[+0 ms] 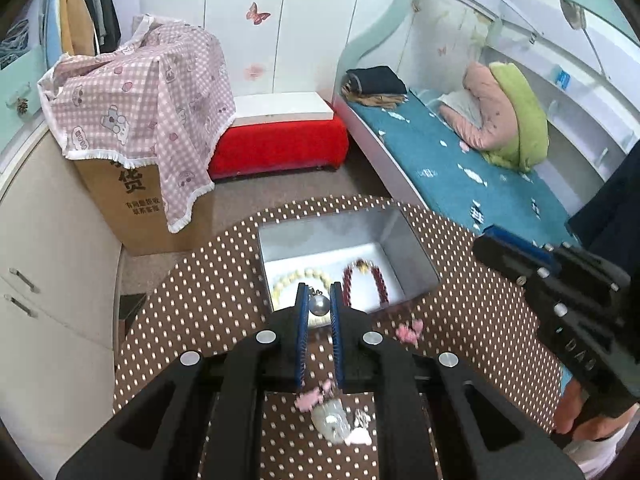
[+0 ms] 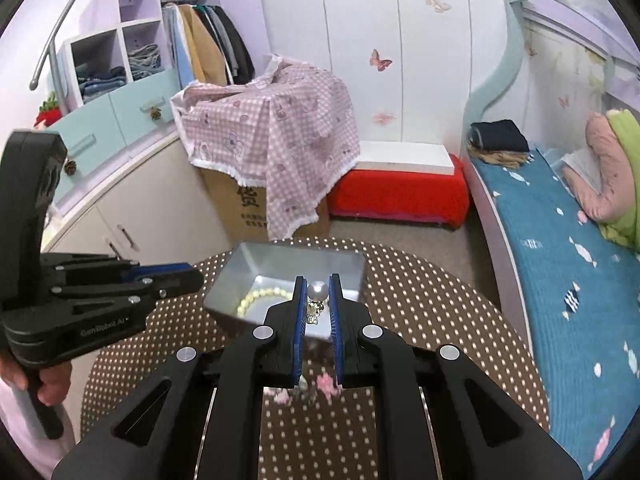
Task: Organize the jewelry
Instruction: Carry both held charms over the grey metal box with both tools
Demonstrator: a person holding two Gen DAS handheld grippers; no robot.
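Observation:
A silver metal box stands on the round brown dotted table. Inside lie a cream bead bracelet and a dark red bead bracelet. My left gripper is shut on a pearl earring, held over the box's near edge. My right gripper is shut on another pearl earring with a small gold charm hanging below it, also over the box. Each gripper shows in the other's view, the right one and the left one.
Pink hair clips and a pale jade pendant lie on the table near me. Beyond it are a cardboard box under a pink checked cloth, a red bench, and a bed with a blue cover.

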